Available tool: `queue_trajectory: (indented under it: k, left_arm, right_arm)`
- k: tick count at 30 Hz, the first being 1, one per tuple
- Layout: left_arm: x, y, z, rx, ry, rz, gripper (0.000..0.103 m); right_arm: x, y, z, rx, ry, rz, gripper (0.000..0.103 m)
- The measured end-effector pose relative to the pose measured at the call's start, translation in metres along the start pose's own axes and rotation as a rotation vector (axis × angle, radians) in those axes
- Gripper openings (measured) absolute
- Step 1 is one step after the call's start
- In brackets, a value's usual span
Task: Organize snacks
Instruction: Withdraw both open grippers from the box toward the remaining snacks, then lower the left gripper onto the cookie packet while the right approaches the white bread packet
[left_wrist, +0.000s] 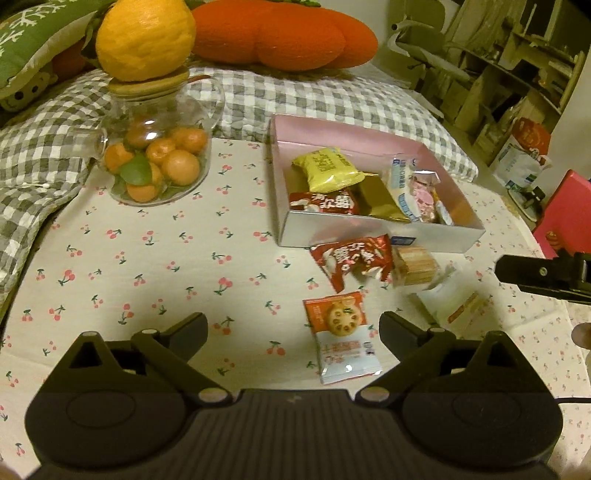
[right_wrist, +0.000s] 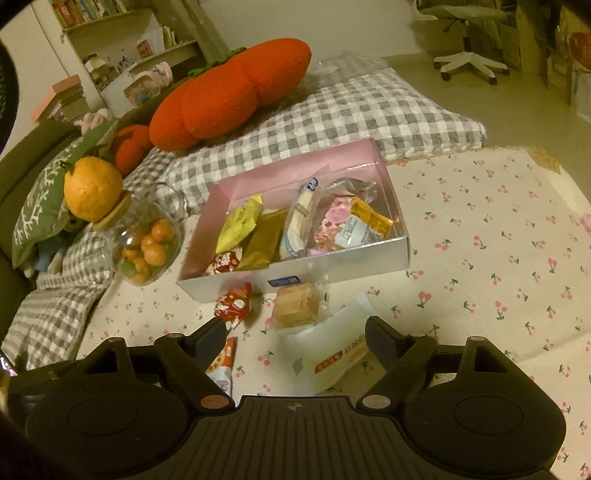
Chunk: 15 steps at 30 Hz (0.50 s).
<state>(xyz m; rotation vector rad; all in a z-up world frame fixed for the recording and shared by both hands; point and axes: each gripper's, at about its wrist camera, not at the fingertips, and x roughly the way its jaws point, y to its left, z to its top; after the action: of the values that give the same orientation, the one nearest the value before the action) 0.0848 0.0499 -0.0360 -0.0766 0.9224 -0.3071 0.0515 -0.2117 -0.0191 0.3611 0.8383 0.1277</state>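
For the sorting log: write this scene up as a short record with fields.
surface: cherry-print cloth
box: pink-lined box, open, partly filled with packets
loose snacks: red packet, wafer block, white packet, biscuit packet, all on the cloth in front of the box
jar: glass jar of small oranges, a large orange on its lid
left gripper: jaws open, over the biscuit packet
right gripper: jaws open, around the white packet, not gripping
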Motion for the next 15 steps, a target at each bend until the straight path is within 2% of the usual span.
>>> queue_trajectory:
  k: [7, 12, 15]
  left_arm:
    - [0.009, 0.011, -0.007, 0.005, 0.001, 0.0, 0.096]
    - [0.021, 0.013, -0.011, -0.061, 0.03, -0.043, 0.088]
    - [0.027, 0.003, -0.012, -0.054, 0.029, -0.046, 0.085]
  right_arm:
    - [0.004, -0.007, -0.01, -0.033, 0.007, -0.034, 0.084]
    - [0.012, -0.006, -0.018, -0.101, 0.024, -0.051, 0.084]
    - [0.02, -0.005, -0.02, -0.136, 0.033, -0.065, 0.084]
